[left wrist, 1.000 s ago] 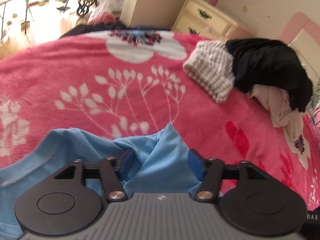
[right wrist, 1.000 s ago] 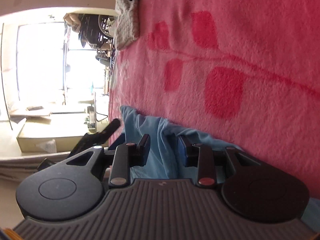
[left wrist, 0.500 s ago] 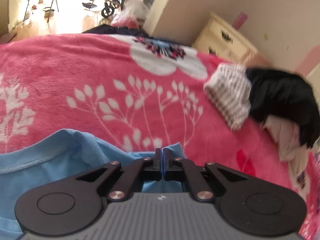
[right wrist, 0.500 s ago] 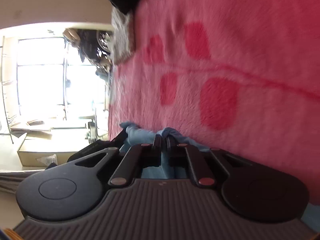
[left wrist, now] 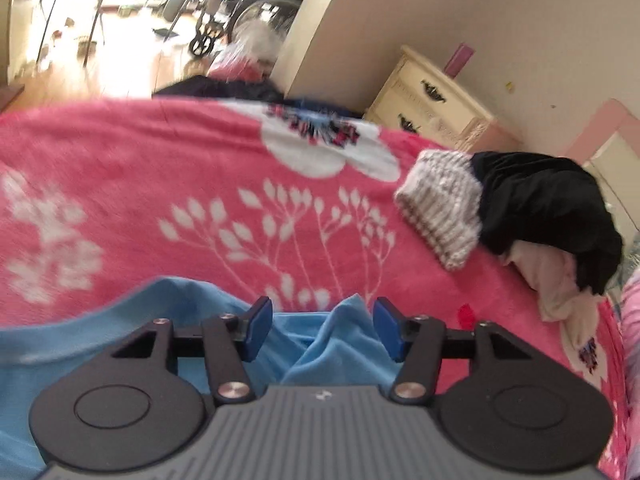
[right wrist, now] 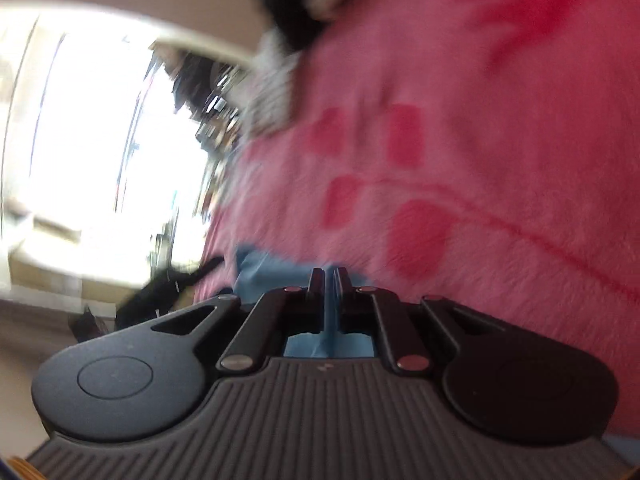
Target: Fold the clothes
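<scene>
The light-blue shirt [left wrist: 120,332] is spread on the pink blanket [left wrist: 160,168] at six o'clock. The left gripper [left wrist: 320,330] has just been opened — a fold stands loose between its pads. The right gripper [right wrist: 329,280] is clamped on blue cloth — blurred.

Home bedroom: pink floral blanket [left wrist: 160,168], cream dresser [left wrist: 432,100], clothes pile [left wrist: 540,208].

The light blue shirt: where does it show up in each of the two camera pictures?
Left wrist view: the light blue shirt fills the lower left, a bunched fold standing loose between the open left tool.
Right wrist view: a small blue patch at lower centre, pinched in the shut right tool.
Shared landmark: the pink flowered blanket under the shirt.
</scene>
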`<state>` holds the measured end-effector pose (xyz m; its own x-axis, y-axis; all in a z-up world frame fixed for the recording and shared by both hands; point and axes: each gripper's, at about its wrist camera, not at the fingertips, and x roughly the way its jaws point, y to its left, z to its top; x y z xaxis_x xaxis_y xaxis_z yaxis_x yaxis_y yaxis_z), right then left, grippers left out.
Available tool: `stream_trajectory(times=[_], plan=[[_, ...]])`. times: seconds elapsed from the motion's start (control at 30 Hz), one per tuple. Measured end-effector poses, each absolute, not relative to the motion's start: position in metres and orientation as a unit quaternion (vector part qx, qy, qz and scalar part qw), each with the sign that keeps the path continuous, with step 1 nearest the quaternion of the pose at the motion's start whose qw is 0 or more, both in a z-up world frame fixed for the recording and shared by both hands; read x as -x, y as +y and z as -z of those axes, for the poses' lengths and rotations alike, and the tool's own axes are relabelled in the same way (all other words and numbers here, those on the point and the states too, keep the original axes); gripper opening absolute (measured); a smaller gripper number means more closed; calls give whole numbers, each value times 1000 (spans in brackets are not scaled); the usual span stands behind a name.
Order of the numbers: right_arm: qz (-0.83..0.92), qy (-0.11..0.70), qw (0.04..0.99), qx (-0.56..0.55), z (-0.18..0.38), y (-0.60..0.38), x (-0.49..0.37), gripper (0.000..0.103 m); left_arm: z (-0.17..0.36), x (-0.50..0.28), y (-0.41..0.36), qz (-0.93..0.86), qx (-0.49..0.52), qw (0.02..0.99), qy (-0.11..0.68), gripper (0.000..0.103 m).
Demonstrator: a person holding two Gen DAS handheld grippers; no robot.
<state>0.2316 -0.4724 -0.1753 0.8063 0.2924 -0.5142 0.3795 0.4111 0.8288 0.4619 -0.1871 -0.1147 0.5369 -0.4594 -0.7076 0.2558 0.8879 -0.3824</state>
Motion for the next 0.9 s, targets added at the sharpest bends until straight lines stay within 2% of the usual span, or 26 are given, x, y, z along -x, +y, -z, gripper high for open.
stream_trajectory(times=[0.23,0.27,0.33,0.43,0.57,0.8,0.9], plan=[[-75,386,853,-343,132,-405,-260,8,111,-410,-134,234,75,867,433,54],[-87,395,863,-301,129,-393,-264,10,114,-405,-133,239,68,867,432,54],[-106,409,882,-208,123,-367,-270,28,121,-396,-131,250,52,865,432,54],[-122,417,899,-62,121,-333,-261,32,129,-390,-141,256,34,864,433,53],[-122,421,898,41,129,-312,-261,32,142,-386,-154,242,1,865,439,38],[-126,420,889,128,133,-298,-259,29,146,-389,-149,231,34,865,444,11],[-112,416,892,139,133,-299,-261,28,148,-389,-149,227,39,866,444,10]])
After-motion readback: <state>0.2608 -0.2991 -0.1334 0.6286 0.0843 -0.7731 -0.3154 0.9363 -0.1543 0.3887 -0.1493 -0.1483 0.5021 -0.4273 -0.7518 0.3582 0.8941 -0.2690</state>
